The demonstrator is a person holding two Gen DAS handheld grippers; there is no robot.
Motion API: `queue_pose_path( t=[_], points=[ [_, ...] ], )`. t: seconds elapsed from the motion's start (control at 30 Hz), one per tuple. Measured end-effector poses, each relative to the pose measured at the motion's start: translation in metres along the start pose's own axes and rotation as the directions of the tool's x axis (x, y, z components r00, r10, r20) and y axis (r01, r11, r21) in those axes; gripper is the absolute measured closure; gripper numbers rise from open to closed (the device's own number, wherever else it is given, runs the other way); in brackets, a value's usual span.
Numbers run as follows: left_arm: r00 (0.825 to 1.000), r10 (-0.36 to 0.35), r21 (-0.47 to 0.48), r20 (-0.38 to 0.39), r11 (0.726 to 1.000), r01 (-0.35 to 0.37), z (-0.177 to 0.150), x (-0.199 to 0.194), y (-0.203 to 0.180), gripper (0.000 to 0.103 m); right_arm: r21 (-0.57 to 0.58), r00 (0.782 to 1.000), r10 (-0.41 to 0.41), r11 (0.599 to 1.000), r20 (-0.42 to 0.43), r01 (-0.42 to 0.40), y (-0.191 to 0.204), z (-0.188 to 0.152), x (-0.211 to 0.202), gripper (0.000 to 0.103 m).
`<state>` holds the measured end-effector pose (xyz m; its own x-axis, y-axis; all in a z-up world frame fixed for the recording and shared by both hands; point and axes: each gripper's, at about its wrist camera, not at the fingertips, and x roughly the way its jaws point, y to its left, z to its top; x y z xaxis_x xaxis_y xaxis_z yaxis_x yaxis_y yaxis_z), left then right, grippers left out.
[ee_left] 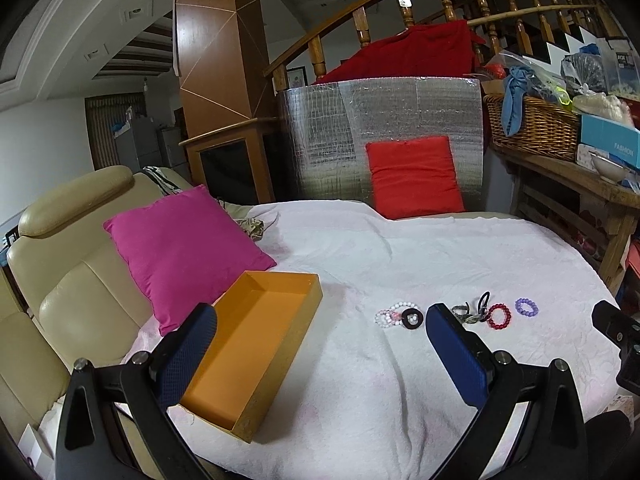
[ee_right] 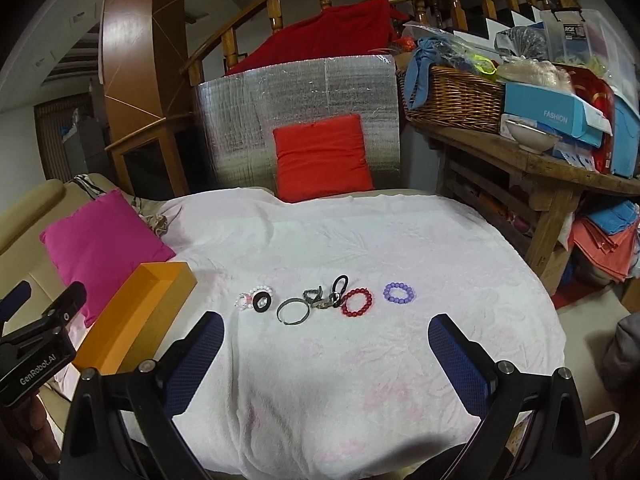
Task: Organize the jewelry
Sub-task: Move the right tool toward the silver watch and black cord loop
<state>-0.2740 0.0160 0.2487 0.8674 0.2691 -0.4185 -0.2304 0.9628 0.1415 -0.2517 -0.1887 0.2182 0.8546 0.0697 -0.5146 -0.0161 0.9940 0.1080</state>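
- Both claws are spread wide and hold nothing: the left claw (ee_left: 320,344) hangs over the near end of the orange box (ee_left: 256,344), the right claw (ee_right: 325,346) hovers short of the jewelry row.
- Nothing looks sorted yet; the orange box is bare inside.
- All pieces lie in a line on the white cloth (ee_right: 340,240): white bead bracelet (ee_right: 256,293) touching a black ring piece (ee_right: 262,302), then a dark metal bangle (ee_right: 293,310), a tangle of dark small items (ee_right: 326,294), a red bead bracelet (ee_right: 357,301), and a purple bead bracelet (ee_right: 399,292) a little apart.
- By my judgement the whole job remains: every piece must still go leftward into the box.
- Beyond lie a pink cushion (ee_right: 100,240) and a red cushion (ee_right: 322,158).
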Motion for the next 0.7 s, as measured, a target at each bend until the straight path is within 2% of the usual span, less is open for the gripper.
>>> queue_pose_path(
  t=[0.7],
  points=[
    [1.0, 0.008, 0.023, -0.024, 1.0, -0.007, -0.002, 0.011, -0.006, 0.0, 0.023, 0.999, 0.0, 1.0, -0.034, 0.001, -0.004, -0.002, 0.017, 0.0]
  ],
)
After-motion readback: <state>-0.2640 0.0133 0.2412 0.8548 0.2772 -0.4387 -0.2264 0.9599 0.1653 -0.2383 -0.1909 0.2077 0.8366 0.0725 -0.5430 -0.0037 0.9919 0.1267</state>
